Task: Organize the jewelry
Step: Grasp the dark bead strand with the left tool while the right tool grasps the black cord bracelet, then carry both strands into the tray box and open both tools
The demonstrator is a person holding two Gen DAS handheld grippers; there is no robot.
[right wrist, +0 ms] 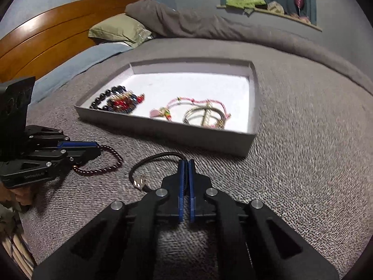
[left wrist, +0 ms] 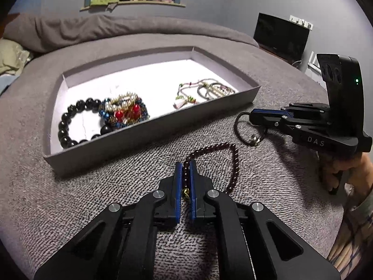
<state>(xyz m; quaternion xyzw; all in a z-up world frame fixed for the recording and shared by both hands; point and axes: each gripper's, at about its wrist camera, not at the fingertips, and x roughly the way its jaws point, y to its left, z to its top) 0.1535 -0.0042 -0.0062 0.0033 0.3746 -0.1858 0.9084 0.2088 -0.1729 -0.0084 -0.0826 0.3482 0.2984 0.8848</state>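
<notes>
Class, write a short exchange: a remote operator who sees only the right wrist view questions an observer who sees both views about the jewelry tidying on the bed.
Operator: Is the left gripper really gripping the brown beads?
Observer: Yes. The left gripper has the brown bead bracelet pinched between its pads.
Operator: Anything else caught in there?
Observer: A small gold charm sits between the pads.
Operator: What's beyond the bed's right side?
Observer: A dark screen against the wall.

The tray's [right wrist: 163, 129] near wall hides parts of the blurred jewelry [right wrist: 123, 102].
</notes>
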